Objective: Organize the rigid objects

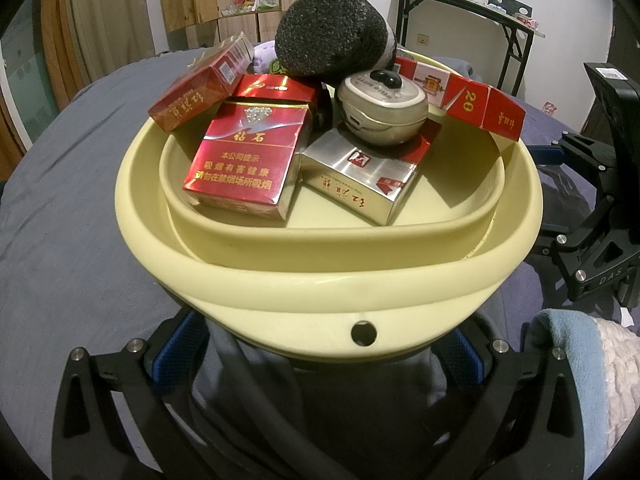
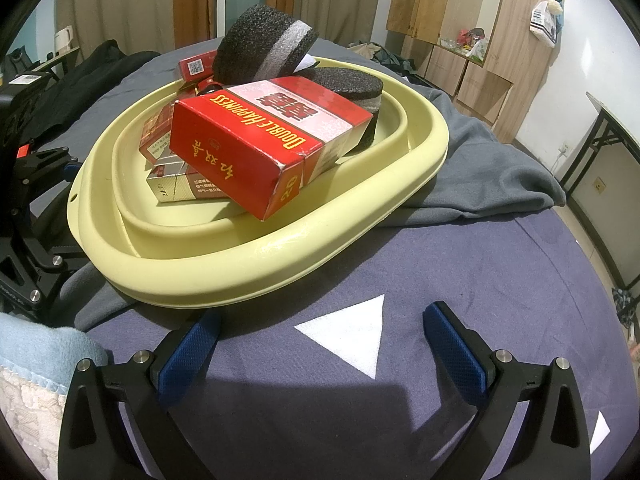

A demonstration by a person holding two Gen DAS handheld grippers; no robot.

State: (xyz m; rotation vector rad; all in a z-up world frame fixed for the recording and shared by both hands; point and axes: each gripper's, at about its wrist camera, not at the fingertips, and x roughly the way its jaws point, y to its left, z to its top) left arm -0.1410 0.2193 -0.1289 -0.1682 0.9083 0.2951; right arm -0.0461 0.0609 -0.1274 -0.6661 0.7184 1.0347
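A pale yellow collapsible basin [image 1: 320,280] [image 2: 280,268] sits on a bed. It holds a red cigarette pack [image 1: 244,160], a silver pack [image 1: 360,176], a round silver case [image 1: 380,108], a black sponge [image 1: 332,28] [image 2: 260,44] and a red Double Happiness box [image 1: 480,108] [image 2: 260,136]. My left gripper [image 1: 320,328] is open at the basin's near rim, its fingertips hidden under the rim. My right gripper [image 2: 320,328] is open and holds nothing, low over the sheet just outside the basin. Its left pad [image 2: 192,344] is close to the rim.
A grey garment [image 2: 480,168] lies under and behind the basin. A light blue towel [image 1: 572,360] [image 2: 40,344] lies between the grippers. A white triangle [image 2: 352,332] marks the blue sheet. A folding table [image 1: 460,4] and wooden cabinets [image 2: 460,12] stand beyond the bed.
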